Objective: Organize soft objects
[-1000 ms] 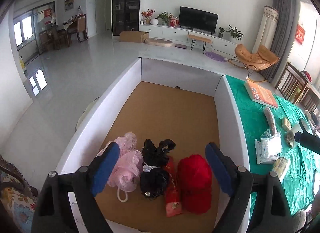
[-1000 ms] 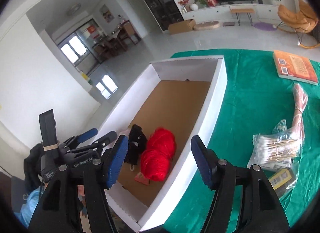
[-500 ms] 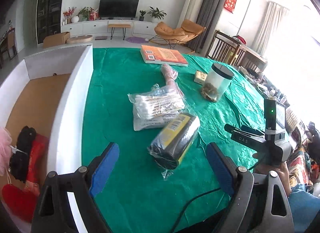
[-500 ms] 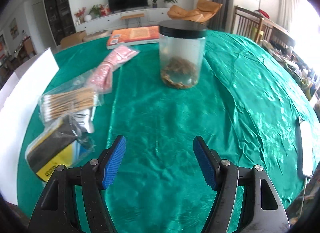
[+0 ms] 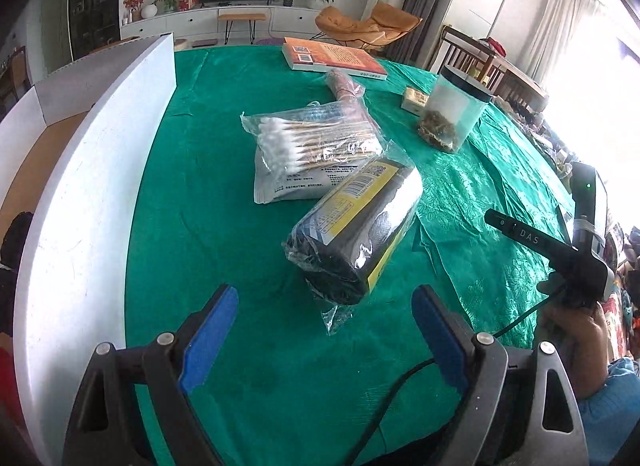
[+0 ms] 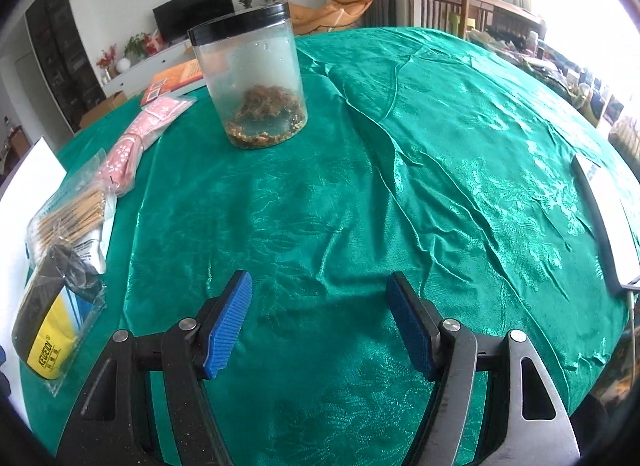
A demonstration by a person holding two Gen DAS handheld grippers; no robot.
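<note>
- Two hand-held grippers are up, and both are spread wide and empty: the left hand-held gripper (image 5: 324, 326) hovers over the green cloth of the table (image 5: 224, 169), while the right hand-held gripper (image 6: 320, 322) hangs above a bare stretch of the same cloth.
- Just ahead of the left one lies the plastic-wrapped black roll with a yellow label (image 5: 356, 229), loose film trailing from its near end. It looks like the next soft thing to collect, so the step in hand is probably the approach to it.
- The next move calls for lowering the left fingers to either side of the roll and closing across its width; the slick wrap may slip.
- Beyond the roll, touching it, is a bag of cotton swabs (image 5: 316, 149), then a pink floral packet (image 5: 348, 89) and an orange book (image 5: 332, 59).
- Right of the roll stands a clear jar with a black lid (image 6: 250, 77), upright, with brownish dried matter in its bottom.
- Left of the roll is the white-walled cardboard box (image 5: 88, 169); only slivers of dark and red items show in it.
</note>
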